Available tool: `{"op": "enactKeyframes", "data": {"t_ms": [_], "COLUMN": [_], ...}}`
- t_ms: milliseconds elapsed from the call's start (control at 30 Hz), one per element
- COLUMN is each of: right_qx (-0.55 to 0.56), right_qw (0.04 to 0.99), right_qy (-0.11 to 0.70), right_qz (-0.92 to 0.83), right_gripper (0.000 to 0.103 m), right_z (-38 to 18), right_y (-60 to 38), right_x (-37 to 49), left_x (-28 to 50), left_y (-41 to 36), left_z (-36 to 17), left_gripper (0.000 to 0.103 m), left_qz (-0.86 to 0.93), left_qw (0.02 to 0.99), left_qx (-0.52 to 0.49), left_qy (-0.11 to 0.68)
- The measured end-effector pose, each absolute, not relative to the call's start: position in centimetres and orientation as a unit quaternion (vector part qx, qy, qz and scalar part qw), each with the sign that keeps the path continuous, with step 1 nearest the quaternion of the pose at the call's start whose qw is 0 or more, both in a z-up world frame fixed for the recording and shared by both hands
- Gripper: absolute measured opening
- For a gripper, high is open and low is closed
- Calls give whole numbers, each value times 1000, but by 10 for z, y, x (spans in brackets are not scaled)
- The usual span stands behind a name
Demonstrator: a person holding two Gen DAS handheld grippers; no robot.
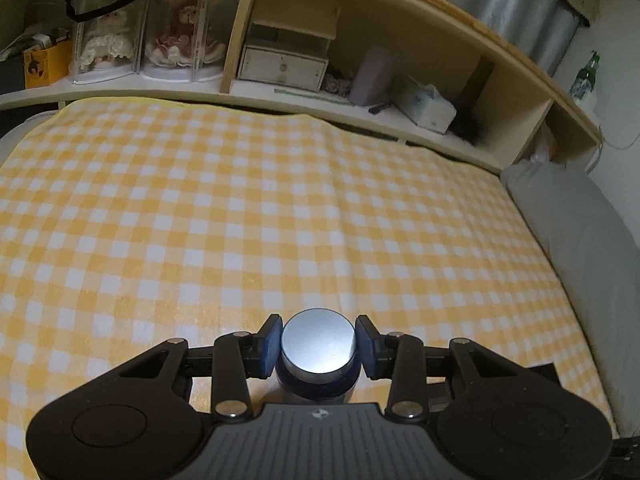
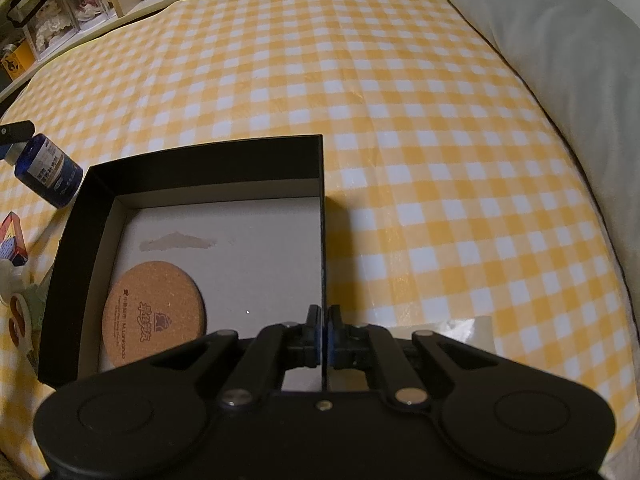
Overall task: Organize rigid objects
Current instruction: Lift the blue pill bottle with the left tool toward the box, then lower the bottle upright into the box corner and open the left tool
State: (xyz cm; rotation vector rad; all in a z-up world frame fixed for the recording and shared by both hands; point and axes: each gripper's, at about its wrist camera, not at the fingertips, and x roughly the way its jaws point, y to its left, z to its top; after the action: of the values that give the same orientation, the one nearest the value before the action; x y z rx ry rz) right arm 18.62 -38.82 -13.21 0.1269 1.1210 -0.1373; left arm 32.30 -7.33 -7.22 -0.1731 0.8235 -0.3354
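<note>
The blue bottle (image 2: 46, 170) is clamped at its silver cap (image 1: 318, 346) by the left gripper (image 1: 318, 346), held tilted just left of the black box (image 2: 200, 152). The box's right wall is pinched by the right gripper (image 2: 324, 336); its open floor beside the cork coaster (image 2: 154, 314) is judged nearer the left hand.

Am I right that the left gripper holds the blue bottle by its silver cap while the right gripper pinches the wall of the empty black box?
Not quite: the black box is not empty. The right wrist view shows a round cork coaster lying inside. The rest stands: the left gripper holds the blue bottle by its silver cap, and the right gripper pinches the box wall.
</note>
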Motion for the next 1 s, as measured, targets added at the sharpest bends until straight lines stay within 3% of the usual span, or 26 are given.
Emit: {"op": "enactKeyframes", "data": {"t_ms": [567, 1000], "right_qx": [58, 58], "right_qw": [843, 843], "right_qy": [531, 531], "right_qz": [-65, -64], "right_gripper": [4, 4], "right_z": [-130, -129], "right_y": [-387, -386], "right_x": [185, 184], "left_x": [280, 259], "left_y": [-125, -174], "left_z": [-11, -63], "left_gripper": [41, 41], "left_qz": [-284, -305], "left_qw": [889, 881], "left_qx": [-66, 47], "left_qy": [354, 359]}}
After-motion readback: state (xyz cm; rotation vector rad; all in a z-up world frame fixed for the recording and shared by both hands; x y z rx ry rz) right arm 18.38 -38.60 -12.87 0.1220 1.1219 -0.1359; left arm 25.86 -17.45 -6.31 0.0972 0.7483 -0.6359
